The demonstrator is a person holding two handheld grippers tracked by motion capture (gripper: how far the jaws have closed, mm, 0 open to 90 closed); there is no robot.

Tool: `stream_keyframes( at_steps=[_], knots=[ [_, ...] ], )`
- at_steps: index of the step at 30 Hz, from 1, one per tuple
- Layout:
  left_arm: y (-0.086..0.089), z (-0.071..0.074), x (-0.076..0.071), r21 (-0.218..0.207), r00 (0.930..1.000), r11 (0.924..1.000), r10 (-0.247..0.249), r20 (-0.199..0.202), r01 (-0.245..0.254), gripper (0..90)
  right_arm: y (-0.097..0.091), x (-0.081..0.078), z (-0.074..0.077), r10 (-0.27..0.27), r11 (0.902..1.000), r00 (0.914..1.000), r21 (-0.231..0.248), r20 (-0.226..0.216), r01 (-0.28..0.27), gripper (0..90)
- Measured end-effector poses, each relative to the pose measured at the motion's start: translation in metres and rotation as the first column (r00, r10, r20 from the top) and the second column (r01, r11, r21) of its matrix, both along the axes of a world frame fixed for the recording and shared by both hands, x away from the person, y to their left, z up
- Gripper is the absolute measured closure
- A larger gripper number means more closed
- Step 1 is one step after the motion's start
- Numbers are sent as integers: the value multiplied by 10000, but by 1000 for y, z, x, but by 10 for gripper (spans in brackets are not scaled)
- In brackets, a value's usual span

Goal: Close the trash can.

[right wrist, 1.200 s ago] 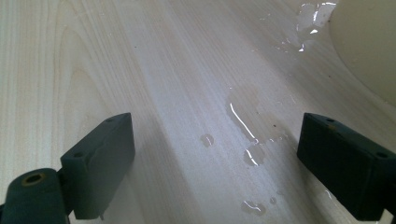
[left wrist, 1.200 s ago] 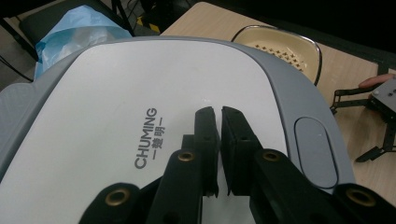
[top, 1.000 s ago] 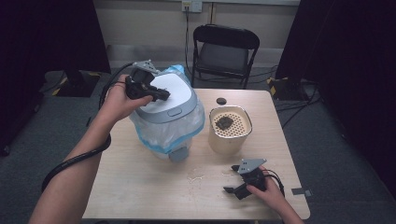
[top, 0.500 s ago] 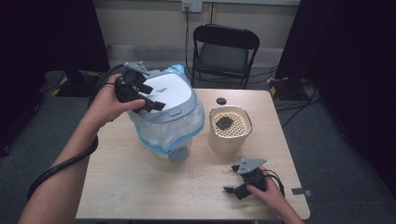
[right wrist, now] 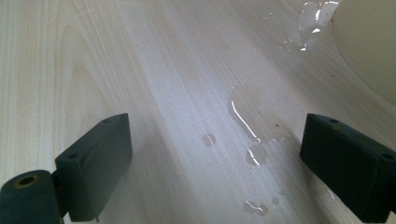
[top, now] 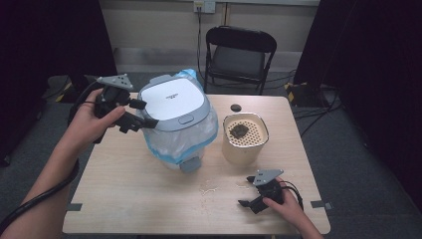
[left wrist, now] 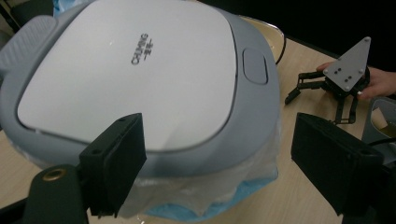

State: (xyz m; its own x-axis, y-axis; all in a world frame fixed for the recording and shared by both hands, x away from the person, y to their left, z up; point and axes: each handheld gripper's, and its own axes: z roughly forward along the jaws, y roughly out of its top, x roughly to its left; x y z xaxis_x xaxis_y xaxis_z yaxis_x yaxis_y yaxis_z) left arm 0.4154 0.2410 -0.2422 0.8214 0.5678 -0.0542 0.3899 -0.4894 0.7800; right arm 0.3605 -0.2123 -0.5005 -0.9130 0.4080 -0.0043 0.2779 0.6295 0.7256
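With the left hand-held gripper (top: pixel 142 113) spread beside the cooker (top: pixel 176 119) lid and the right hand-held gripper (top: pixel 250 197) spread idle, a careless nudge could slide the cooker across the wet tabletop (top: pixel 124 199).

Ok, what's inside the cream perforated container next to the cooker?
In the cream container, a dark lump sits on its perforated insert, seen in the high view. Whatever lies beneath that insert is covered. Water drops glisten on the table beside it.
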Motion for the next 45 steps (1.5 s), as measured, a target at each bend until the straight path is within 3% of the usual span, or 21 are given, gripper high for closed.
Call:
stream_keyframes(
  at_steps=[7,15,27,45],
  knots=[
    [17,-22,-13,-90,9999,9999,110,-120,-111,174,0,-1,0,-129,9999,9999,-3,-14,129,85],
    [22,-45,-21,-385,10000,9992,39,-89,-42,174,0,-1,0,-143,9999,9999,-4,-18,143,84],
    [27,-93,-24,-659,9995,9978,60,-325,-81,173,0,-2,0,-130,9999,9999,-14,-35,130,84],
    [33,-160,-34,-903,9927,9953,235,-1185,-344,169,0,-2,0,-147,9999,9999,-16,-33,147,84]
  ],
)
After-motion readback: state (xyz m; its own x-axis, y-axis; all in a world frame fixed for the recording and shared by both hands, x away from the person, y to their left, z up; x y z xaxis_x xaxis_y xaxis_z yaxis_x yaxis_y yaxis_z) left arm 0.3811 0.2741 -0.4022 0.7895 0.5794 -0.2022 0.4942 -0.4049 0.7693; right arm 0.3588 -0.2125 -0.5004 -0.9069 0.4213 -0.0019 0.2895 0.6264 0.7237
